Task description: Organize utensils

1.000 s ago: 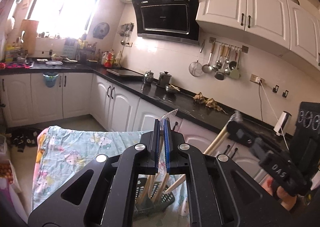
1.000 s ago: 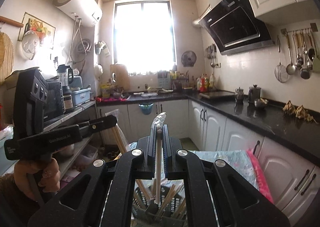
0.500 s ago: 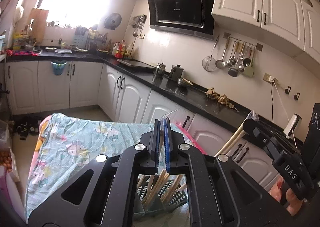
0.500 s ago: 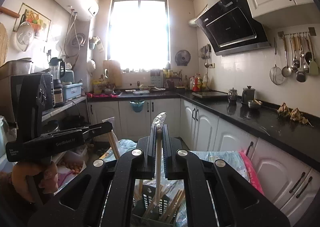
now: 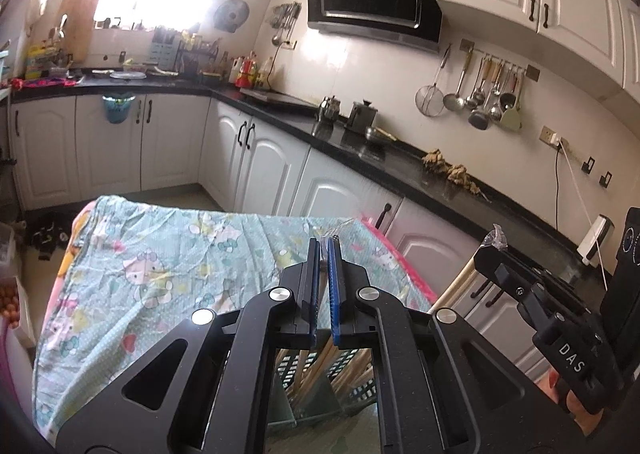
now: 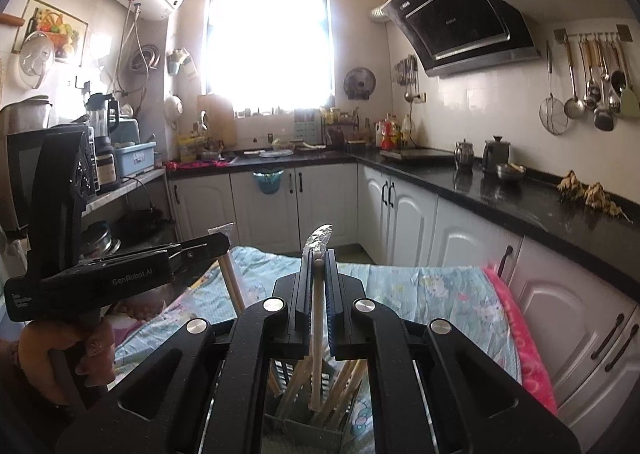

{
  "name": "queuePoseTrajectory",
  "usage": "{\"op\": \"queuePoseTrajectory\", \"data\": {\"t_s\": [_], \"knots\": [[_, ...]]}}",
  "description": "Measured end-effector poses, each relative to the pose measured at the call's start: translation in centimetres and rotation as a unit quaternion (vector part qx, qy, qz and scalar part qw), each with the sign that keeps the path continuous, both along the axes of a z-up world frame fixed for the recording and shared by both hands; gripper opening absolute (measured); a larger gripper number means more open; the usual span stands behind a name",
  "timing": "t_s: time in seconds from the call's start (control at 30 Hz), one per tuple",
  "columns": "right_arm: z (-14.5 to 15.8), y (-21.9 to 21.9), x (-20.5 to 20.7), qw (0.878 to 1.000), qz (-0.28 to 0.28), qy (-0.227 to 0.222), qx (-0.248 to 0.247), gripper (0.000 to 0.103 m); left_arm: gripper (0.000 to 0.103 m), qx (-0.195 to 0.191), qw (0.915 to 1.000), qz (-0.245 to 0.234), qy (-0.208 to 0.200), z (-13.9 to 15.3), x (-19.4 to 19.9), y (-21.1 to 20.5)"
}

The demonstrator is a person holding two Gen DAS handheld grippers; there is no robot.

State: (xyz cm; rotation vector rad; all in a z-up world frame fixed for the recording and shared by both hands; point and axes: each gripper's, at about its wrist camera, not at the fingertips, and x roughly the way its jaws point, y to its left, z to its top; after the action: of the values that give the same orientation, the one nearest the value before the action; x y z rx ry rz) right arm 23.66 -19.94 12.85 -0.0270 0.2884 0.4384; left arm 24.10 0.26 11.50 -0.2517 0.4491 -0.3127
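My right gripper (image 6: 318, 254) is shut on a pair of wrapped wooden chopsticks (image 6: 317, 334), held upright over a dark slotted utensil holder (image 6: 308, 426) with several wooden chopsticks in it. My left gripper (image 5: 324, 242) is shut on another wrapped chopstick pair, whose clear wrapper tip (image 5: 340, 225) pokes out above the jaws. The holder (image 5: 320, 382) shows below the left fingers too. Each gripper shows in the other view: the left one (image 6: 216, 244) holds its chopstick at the left, the right one (image 5: 486, 254) at the right.
The holder stands on a table under a light blue cartoon cloth (image 5: 160, 262) with a pink edge (image 6: 520, 342). White cabinets and a black counter (image 5: 400, 165) run along the right and far walls. Ladles hang on a wall rail (image 5: 488, 85).
Both wrist views have tilted down toward the table, so more of the cloth shows. The holder with chopsticks stays beneath both grippers, and both keep their grip.
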Motion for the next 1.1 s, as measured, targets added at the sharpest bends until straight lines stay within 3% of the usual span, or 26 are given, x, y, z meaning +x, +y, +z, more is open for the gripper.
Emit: {"op": "queuePoseTrajectory", "data": {"t_s": [0.37,0.43,0.47,0.57,0.73,0.8,1.1], "knots": [[-3.3,1.2,1.7,0.999,-0.001,0.053,-0.005,0.008,0.003,0.008,0.9996,-0.007,0.027,-2.0,0.9,-0.3],[-3.7,1.2,1.7,0.998,-0.006,0.061,-0.005,0.026,0.012,0.006,0.9995,-0.006,0.029,-2.1,0.8,-0.1],[-3.7,1.1,1.7,0.998,-0.008,0.062,-0.003,0.030,0.019,0.004,0.9995,-0.006,0.030,-2.1,0.8,0.0],[-3.8,0.7,1.4,0.998,-0.012,0.062,0.000,0.033,0.025,0.000,0.9995,-0.004,0.030,-1.9,0.6,0.5],[-3.3,0.1,0.8,0.998,-0.019,0.057,0.001,0.049,0.043,-0.012,0.9996,-0.001,0.024,-1.2,-0.1,1.2],[-3.0,-0.2,0.5,0.998,-0.024,0.052,0.002,0.053,0.055,-0.015,0.9997,0.001,0.019,-0.9,-0.5,1.4],[-1.4,-1.5,-1.9,0.999,-0.035,0.025,0.009,0.077,0.090,-0.020,0.9998,0.008,0.000,1.1,-3.1,2.3]]}}
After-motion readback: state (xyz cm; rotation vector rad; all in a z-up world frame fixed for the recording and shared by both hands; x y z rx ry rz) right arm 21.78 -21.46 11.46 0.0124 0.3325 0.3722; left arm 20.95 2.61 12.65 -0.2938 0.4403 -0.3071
